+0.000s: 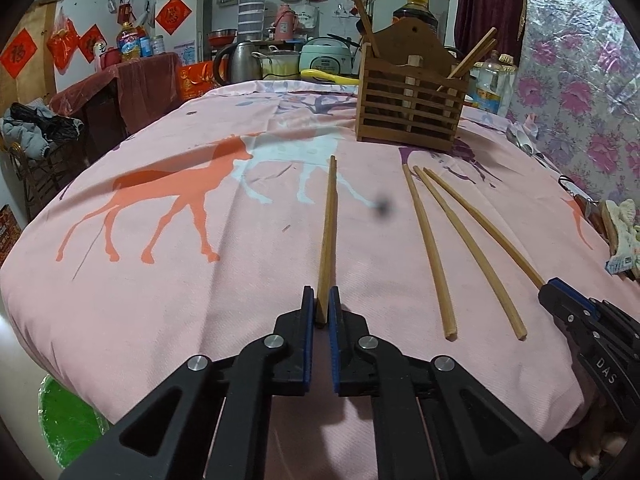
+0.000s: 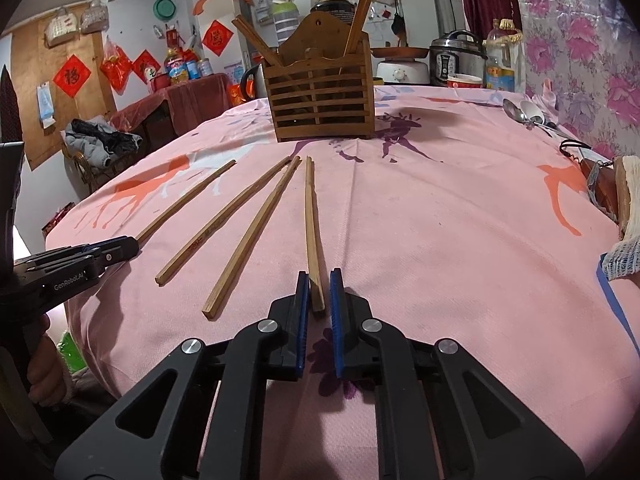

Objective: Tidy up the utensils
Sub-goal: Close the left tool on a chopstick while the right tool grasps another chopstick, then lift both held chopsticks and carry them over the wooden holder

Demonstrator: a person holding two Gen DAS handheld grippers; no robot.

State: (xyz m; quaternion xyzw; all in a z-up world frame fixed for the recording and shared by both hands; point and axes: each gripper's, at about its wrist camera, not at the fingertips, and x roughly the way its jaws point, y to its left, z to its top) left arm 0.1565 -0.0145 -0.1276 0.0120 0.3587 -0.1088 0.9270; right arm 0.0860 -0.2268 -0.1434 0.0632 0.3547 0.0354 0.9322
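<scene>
Each tool has its pads closed on the near end of one chopstick lying flat on the pink-clothed surface [image 1: 160, 300]. The left tool [image 1: 323, 306] pinches the leftmost chopstick [image 1: 329, 216], which runs straight ahead of it toward the wooden slatted holder [image 1: 408, 108]; the right tool [image 2: 319, 292] has hold of the rightmost chopstick [image 2: 310, 216], though in its own view a sliver of gap seems to remain beside the stick at the right pad, so that grip may be light. Two loose chopsticks [image 2: 224, 216] lie between the two tools, fanned apart and touching neither. The holder stands well ahead of both tools, already carrying several upright chopsticks in its compartments. To do the lift well, I would judge it best to raise each stick's far tip clear of the cloth before carrying it forward, keeping the pinch firm, since a long stick held by one end will want to pivot and droop. Tilt each toward upright over an open compartment, and bring the tools in one at a time so they do not collide above the holder.
</scene>
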